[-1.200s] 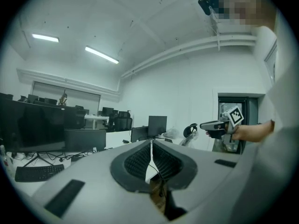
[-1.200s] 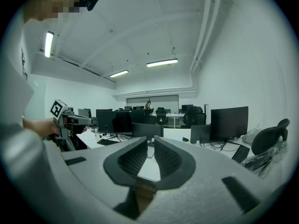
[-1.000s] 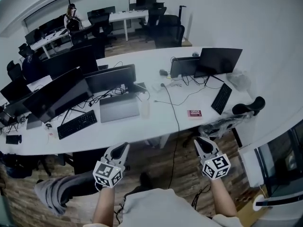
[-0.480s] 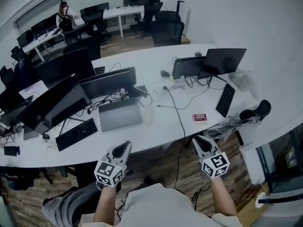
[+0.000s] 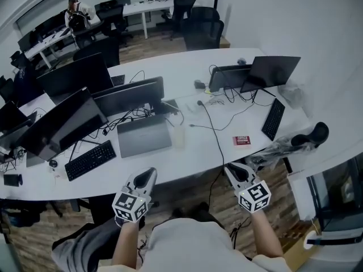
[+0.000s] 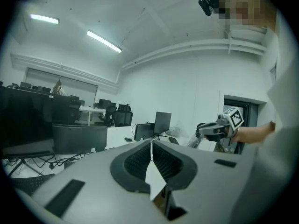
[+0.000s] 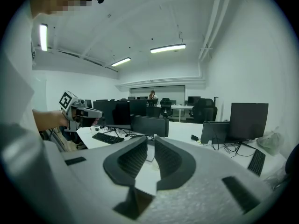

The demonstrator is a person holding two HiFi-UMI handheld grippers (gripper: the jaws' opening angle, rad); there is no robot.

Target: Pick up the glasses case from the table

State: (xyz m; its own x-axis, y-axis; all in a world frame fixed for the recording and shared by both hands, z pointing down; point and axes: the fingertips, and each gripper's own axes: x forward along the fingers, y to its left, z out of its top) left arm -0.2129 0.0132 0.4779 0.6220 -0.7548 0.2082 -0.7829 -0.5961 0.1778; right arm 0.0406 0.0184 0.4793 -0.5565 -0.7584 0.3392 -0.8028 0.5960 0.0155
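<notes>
Both grippers hover in front of the long white desk [image 5: 193,152], over the floor. My left gripper [image 5: 148,173] is shut and empty; in the left gripper view its pads [image 6: 151,141] meet at the tips. On the other side, my right gripper [image 5: 229,169] holds nothing, and in the right gripper view its jaws [image 7: 150,138] stand a narrow slit apart. A small dark oval thing [image 5: 198,85] lies far back on the desk by a monitor; I cannot tell whether it is the glasses case. No case shows clearly in either gripper view.
On the desk stand several monitors [image 5: 129,94], a closed laptop [image 5: 143,136], two keyboards [image 5: 90,160] [image 5: 273,118], a red box [image 5: 241,140], a translucent cup [image 5: 178,135] and loose cables. A plastic-wrapped chair [image 5: 295,140] sits at the right end. A person [image 5: 76,17] sits far back.
Both grippers have moved forward towards the desk's front edge, and the desk now lies closer and lower in the head view. The jaws look the same.
</notes>
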